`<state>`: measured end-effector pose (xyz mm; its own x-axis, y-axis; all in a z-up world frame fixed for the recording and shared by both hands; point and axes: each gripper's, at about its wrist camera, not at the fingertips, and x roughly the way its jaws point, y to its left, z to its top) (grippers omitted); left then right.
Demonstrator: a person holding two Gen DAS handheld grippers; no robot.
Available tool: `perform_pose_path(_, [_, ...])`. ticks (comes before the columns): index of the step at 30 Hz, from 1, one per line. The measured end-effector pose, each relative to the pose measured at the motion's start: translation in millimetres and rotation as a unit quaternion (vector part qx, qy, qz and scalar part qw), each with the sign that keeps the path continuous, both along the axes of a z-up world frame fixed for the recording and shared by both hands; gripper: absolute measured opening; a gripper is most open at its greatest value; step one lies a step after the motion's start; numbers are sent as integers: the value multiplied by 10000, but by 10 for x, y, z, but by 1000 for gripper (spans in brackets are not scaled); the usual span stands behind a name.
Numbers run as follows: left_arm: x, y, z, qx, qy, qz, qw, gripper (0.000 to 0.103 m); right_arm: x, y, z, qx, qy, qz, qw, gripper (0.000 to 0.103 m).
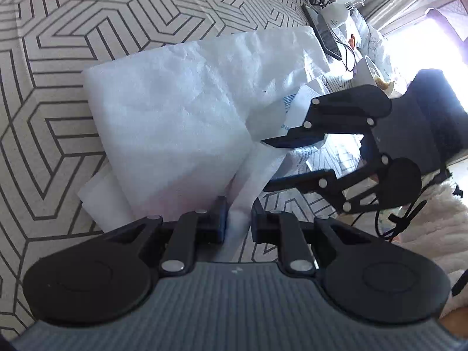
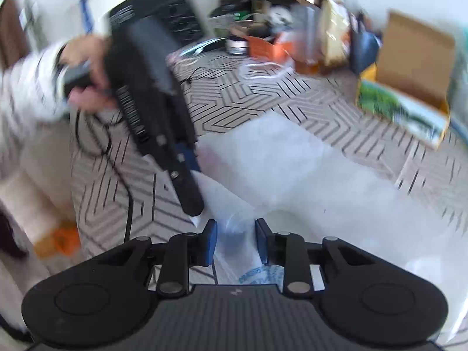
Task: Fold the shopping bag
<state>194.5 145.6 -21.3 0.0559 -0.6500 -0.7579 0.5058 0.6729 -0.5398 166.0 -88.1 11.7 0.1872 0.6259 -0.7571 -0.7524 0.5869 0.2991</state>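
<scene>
The white shopping bag (image 1: 181,111) lies on a rug (image 1: 58,58) printed with grey angular hexagon lines on a pale ground. Its material is thin and crinkled, faintly pebbled, and it is laid into a rough rectangle with soft rounded corners; a second layer pokes out beneath its near edge. A narrow strip of the same white stuff (image 1: 248,175) rises from the bag's near right corner.

The left claw (image 1: 238,222), matte black with blue pads, has its jaws drawn together on that strip, the pads pressing it from both sides.

The right claw (image 1: 280,158) shows in the left wrist view as black linkage arms with silver rivets, its two flat fingers standing apart either side of the bag's folded edge. In its own, motion-blurred view, the right claw (image 2: 235,242) has a gap between the blue pads, with translucent white bag material bearing blue print lying under the gap and not pinched.

Beyond, an open cardboard box (image 2: 409,67) sits on the rug. A hand (image 2: 87,67) in a pale sleeve grips the left tool's black handle.
</scene>
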Motion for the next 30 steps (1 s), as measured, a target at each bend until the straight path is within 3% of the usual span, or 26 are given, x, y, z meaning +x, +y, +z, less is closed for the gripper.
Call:
perform_pose_path(1, [-64,16,67,23,-267,-26,9996,16,95,-58,-24,142,390,-213,9989,21])
perform_pose_path(4, [-353,8,351,195,-1326,-198,9908,16,446,-250,-158,547,1755,-791,9798,15])
perform_pose_path(6, [-541,-11,522,324,-1922,-341,9802,17,671,-370,-313,792,2651,-1097,9547,10])
perform_pose_path(9, [-661,-51,611,518,-2242,-557,9716,18,854,-482,-504,1019,3512,-1373,9206,8])
perform_pose_path(11, [-707,-60,652,609,-2441,-665,9656,18,891,-512,-570,1071,3777,-1494,9075,8])
perform_pose_path(13, [-717,-109,693,555,-2490,-657,9647,20,908,-528,-614,1109,3937,-1584,8987,7])
perform_pose_path(17, [-790,-84,854,199,-2759,-606,9591,28,925,-555,-681,1178,4142,-1675,8869,7])
perform_pose_path(20, [-861,-145,884,219,-2904,-734,9538,37,941,-567,-713,1205,4242,-1694,8814,7])
perform_pose_path(21, [-870,-190,849,279,-2850,-816,9547,38,940,-570,-712,1202,4240,-1693,8816,7])
perform_pose_path(25, [-699,-295,452,284,-1780,-784,9805,44,927,-558,-705,1202,4196,-1701,8835,7])
perform_pose_path(28, [-627,-267,363,381,-1801,-442,9819,40,918,-586,-723,1260,4197,-1703,8826,6])
perform_pose_path(30, [-569,-205,421,108,-1765,-300,9838,40,936,-598,-744,1276,4256,-1689,8798,6])
